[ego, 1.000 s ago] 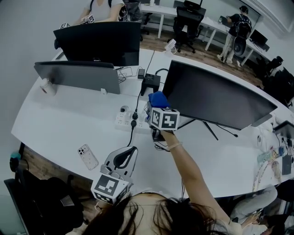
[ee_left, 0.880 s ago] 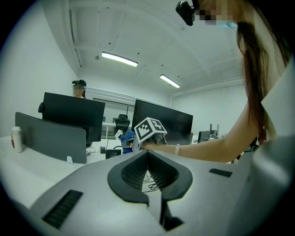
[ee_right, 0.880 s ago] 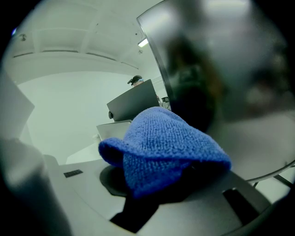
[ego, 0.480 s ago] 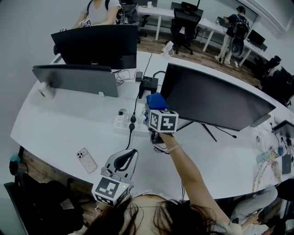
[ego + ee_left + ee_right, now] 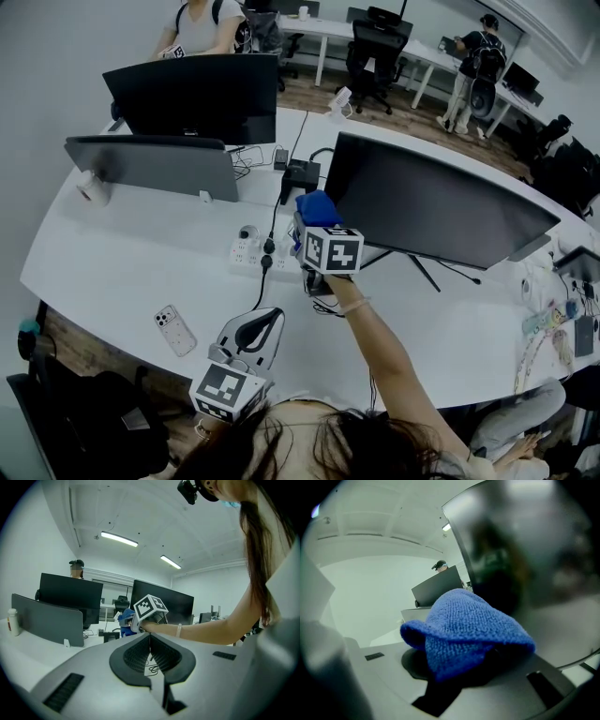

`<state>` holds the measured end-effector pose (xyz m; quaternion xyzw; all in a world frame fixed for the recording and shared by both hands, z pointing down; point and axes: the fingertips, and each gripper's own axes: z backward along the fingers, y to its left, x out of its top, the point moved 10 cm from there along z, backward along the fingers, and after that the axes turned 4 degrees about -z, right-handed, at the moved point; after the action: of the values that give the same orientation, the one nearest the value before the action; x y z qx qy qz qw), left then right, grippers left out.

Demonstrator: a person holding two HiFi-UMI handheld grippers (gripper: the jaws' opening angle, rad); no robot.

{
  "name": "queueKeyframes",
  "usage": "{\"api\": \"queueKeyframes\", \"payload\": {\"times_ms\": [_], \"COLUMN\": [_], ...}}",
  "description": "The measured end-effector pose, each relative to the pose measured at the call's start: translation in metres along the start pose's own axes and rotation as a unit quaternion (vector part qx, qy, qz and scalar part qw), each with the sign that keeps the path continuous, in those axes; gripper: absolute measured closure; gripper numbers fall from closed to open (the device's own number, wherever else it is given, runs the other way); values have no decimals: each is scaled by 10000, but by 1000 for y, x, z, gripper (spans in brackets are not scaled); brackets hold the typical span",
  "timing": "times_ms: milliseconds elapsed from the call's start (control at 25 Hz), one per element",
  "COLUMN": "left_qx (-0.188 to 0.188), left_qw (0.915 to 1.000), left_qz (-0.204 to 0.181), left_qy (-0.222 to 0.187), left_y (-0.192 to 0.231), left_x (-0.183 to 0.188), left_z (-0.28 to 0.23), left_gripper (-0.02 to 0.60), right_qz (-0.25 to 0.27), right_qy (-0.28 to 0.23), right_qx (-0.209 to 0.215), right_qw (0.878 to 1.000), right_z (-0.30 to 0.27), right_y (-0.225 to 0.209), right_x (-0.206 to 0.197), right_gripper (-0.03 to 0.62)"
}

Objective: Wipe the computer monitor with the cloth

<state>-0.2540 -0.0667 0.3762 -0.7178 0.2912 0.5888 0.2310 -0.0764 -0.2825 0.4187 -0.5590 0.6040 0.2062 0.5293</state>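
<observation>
A wide dark monitor (image 5: 441, 202) stands on the white desk (image 5: 141, 267) at the right. My right gripper (image 5: 317, 214) is shut on a folded blue cloth (image 5: 319, 206), held at the monitor's lower left corner. In the right gripper view the blue cloth (image 5: 464, 632) bulges out of the jaws, and the monitor's screen (image 5: 525, 550) fills the upper right, close and blurred. My left gripper (image 5: 251, 330) hangs low near the desk's front edge, jaws together with nothing between them. The left gripper view shows my left gripper (image 5: 150, 651) pointing towards the right gripper's marker cube (image 5: 150, 609).
Two more monitors (image 5: 197, 89) stand at the back left. A phone (image 5: 174, 329) lies near the front edge. A white power strip (image 5: 251, 251) and black cables sit mid-desk, and a small white bottle (image 5: 92, 187) at far left. People and chairs are behind.
My right gripper with the cloth has edged slightly up and left along the monitor's lower left corner. The left gripper has barely shifted.
</observation>
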Motion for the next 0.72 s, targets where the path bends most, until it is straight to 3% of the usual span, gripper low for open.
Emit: {"api": "queueKeyframes", "payload": {"times_ms": [480, 720], "left_qx": [-41, -28], "left_qw": [9998, 10000], "left_qz": [178, -5], "left_qy": [41, -58], "left_y": [0, 4], "left_x": [7, 1], "left_z": [-2, -4], "left_gripper": [572, 572], "right_qz": [16, 53], "right_qy": [-138, -193], "right_qx": [42, -38], "right_qw": [9999, 9998], "right_z": [7, 8], "right_y": [5, 6], "right_x": [11, 12], "right_gripper": [493, 493]}}
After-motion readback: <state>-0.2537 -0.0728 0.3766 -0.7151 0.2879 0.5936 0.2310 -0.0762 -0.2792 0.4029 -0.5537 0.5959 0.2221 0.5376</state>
